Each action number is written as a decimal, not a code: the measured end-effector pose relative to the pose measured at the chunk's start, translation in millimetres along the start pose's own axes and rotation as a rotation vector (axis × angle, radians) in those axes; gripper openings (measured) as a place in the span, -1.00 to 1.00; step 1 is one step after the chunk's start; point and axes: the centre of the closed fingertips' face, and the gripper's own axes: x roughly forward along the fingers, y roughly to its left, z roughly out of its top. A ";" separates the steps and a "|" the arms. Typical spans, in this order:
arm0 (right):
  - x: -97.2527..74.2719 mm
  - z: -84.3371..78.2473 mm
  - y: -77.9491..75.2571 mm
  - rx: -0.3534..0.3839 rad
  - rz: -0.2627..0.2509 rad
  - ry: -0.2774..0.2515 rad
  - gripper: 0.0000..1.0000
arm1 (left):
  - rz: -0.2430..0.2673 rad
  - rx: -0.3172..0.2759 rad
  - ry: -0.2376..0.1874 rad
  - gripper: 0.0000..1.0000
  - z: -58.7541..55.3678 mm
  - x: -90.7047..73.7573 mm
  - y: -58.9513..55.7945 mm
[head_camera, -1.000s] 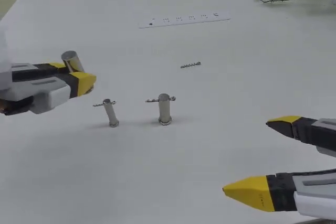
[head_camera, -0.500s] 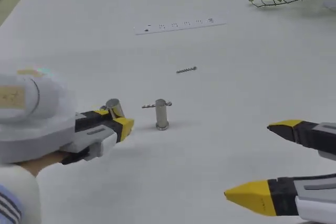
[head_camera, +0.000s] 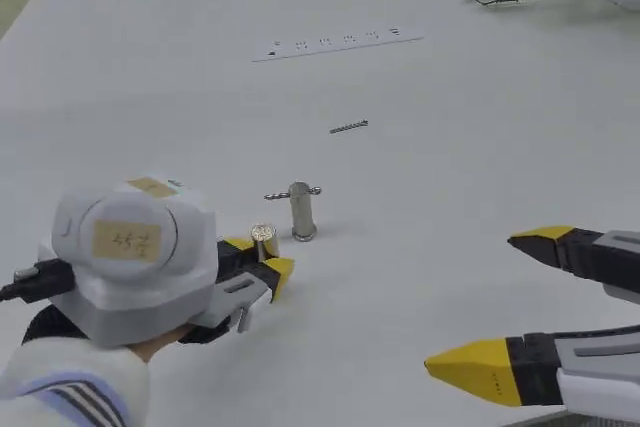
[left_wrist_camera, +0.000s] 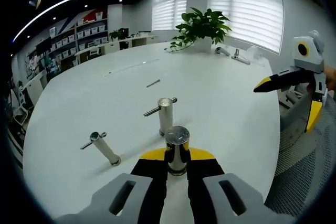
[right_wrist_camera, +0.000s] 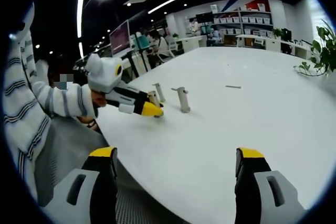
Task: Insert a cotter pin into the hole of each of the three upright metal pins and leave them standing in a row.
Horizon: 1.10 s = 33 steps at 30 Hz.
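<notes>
Tilted cottered pin (left_wrist_camera: 103, 149) is being supported on the table (left_wrist_camera: 220, 103), left of the left tool (left_wrist_camera: 177, 157). That tool is being held low and level, jaws pinching a bare steel pin (left_wrist_camera: 177, 139) upright. Second cottered pin (left_wrist_camera: 166, 115) is standing just beyond. Right tool (head_camera: 472, 300) is being held spread wide, well apart.

The left gripper (head_camera: 258, 255) was pale grey with black jaws tipped yellow, a black cable (head_camera: 20, 282) ran from its rear, the right gripper (head_camera: 472, 299) wore the same yellow, black and grey with slotted sides, the white sleeve (right_wrist_camera: 31, 108) carried dark stripes.
</notes>
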 end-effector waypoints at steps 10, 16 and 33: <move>-0.1 2.3 -1.8 0.006 -0.005 -0.012 0.88 | -0.024 0.001 -0.003 -0.77 -3.8 7.3 -9.5; 1.3 1.0 -2.4 0.008 0.000 -0.007 0.88 | -0.045 -0.005 -0.006 -0.77 -5.8 12.3 -15.4; 2.6 3.7 -9.7 -0.009 -0.013 -0.006 0.86 | -0.052 0.050 -0.008 -0.77 -7.7 15.9 -23.3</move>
